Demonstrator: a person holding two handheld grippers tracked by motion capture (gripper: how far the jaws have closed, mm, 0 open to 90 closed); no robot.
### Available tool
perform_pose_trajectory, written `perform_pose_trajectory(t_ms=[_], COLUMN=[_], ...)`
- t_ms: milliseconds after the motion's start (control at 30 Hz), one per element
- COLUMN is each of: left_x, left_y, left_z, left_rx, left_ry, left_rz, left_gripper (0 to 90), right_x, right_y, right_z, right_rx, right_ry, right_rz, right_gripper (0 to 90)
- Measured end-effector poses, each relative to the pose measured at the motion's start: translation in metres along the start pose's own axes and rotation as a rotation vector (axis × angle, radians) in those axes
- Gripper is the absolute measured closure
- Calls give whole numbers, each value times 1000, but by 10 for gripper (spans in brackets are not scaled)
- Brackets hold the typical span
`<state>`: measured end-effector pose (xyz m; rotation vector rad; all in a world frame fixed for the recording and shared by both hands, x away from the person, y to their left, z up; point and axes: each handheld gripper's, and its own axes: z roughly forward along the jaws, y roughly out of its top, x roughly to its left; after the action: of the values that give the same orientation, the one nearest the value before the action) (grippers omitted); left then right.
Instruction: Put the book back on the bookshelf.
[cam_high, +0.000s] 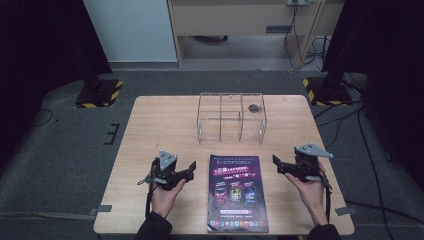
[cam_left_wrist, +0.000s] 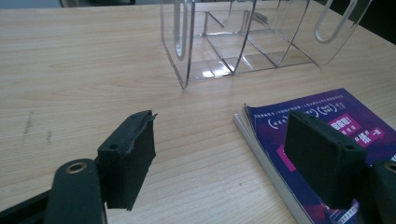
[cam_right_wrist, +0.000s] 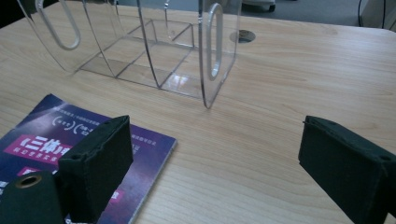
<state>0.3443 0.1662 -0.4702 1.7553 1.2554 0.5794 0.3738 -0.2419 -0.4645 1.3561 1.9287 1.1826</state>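
If the left gripper (cam_high: 186, 169) or the right gripper (cam_high: 280, 165) pinches just the cover, the book (cam_high: 236, 192) could flop open or slide. Both sets of jaws are wide and hold nothing. It lies flat between them, long side pointing away toward the clear rack (cam_high: 231, 118) beyond.

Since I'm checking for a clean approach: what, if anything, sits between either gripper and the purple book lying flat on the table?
Nothing visible does. The purple book lies flat between the left gripper and the right gripper, with bare table on both sides. The clear acrylic rack stands farther back, beyond the book.
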Motion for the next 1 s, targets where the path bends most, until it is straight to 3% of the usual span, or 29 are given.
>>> perform_pose_trajectory(t_ms=[500, 667, 1000], left_x=[-19, -23, -36], left_y=[-25, -31, -41], left_z=[15, 18, 28], left_rx=[58, 83, 131], left_ry=[-54, -77, -125], left_rz=[4, 0, -4], left_gripper=[276, 306, 355], right_x=[17, 27, 33], right_y=[-14, -23, -37], right_z=[6, 12, 15], right_rx=[28, 63, 95], right_ry=[52, 79, 105], right_rz=[-24, -43, -45], right_gripper=[104, 108, 116])
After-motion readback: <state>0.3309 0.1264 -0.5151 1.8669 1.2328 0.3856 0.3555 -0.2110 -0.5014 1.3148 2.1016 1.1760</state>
